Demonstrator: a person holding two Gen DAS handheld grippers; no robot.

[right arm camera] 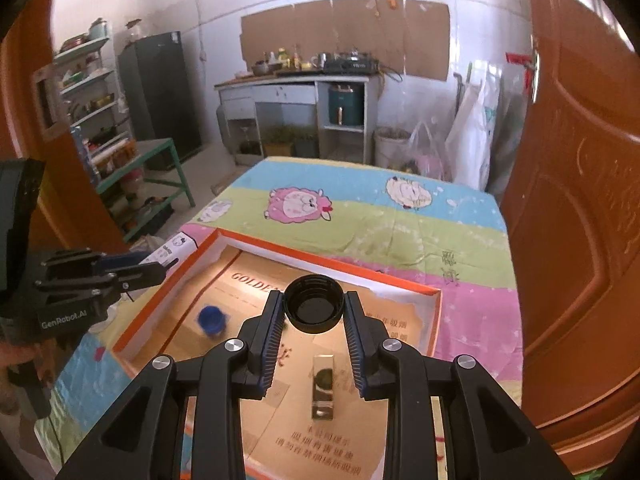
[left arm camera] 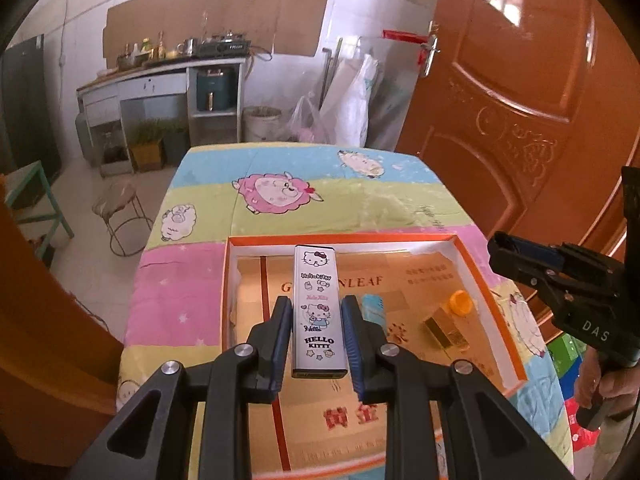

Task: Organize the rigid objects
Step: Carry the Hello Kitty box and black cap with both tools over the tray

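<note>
White Hello Kitty printed rectangular tin [left arm camera: 316,312], clamped in left gripper [left arm camera: 316,326], long axis along the fingers, above orange-rimmed shallow cardboard box [left arm camera: 492,280] near its left edge. Black round plastic cap [right arm camera: 314,308], pinched in right gripper [right arm camera: 314,320], over box's right half.

white tiled wall [right arm camera: 472,20], brown door [left arm camera: 520,112], dark fridge [right arm camera: 162,92] (left), kitchen counter [right arm camera: 296,76]

Left gripper [left arm camera: 316,320] pitched downward, pads clamped on a white printed box [left arm camera: 317,312]; right gripper [right arm camera: 313,312] likewise tilted down, pinching a black cap [right arm camera: 313,309], its body at three o'clock in the left wrist view.
</note>
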